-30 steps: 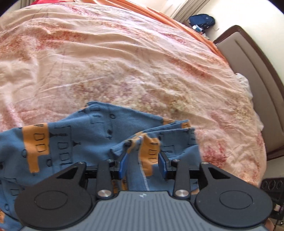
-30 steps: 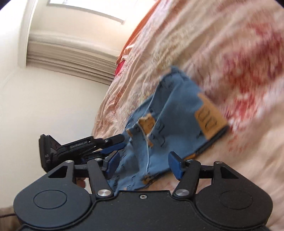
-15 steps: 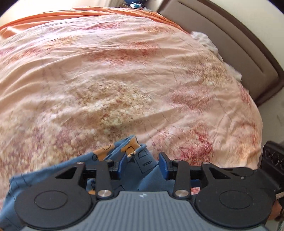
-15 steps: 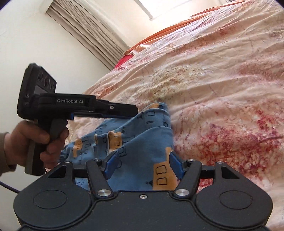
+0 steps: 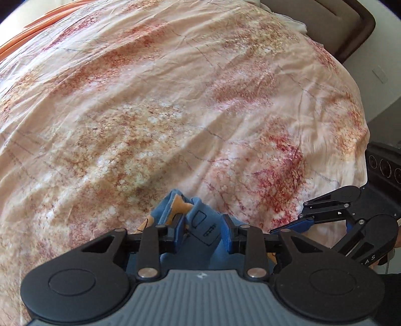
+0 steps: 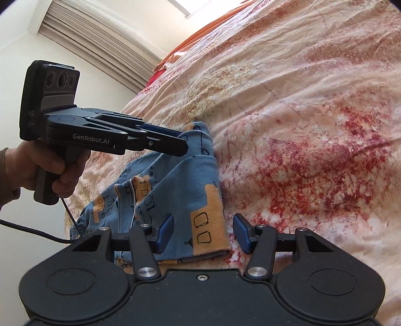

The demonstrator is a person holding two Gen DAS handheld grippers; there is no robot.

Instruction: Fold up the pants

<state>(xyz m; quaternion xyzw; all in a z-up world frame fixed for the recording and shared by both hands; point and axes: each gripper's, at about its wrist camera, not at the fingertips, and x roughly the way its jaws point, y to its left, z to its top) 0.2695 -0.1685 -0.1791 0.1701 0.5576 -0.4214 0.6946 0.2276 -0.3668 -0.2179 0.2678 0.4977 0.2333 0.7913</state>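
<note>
The blue pants (image 6: 175, 190) with orange patches lie bunched and folded on the floral bedsheet (image 6: 300, 112). My left gripper (image 5: 201, 232) has its jaws apart around a raised fold of the pants (image 5: 198, 220); in the right wrist view it (image 6: 180, 145) reaches over the far end of the fabric, which hangs up against it. My right gripper (image 6: 203, 233) is open, with the near orange-patched edge of the pants between its fingers. It also shows at the right of the left wrist view (image 5: 308, 223).
The bedsheet (image 5: 175, 100) spreads wide ahead of the left gripper. A brown headboard (image 5: 351, 22) and a white pillow edge (image 5: 293, 22) are at the far right. A window with blinds (image 6: 105, 47) and an orange cover (image 6: 200, 37) lie beyond the bed.
Both grippers have swung around and moved over the bed with the pants. The pants have gone from spread out to bunched and doubled over. The right gripper now sits closer to the near edge.
</note>
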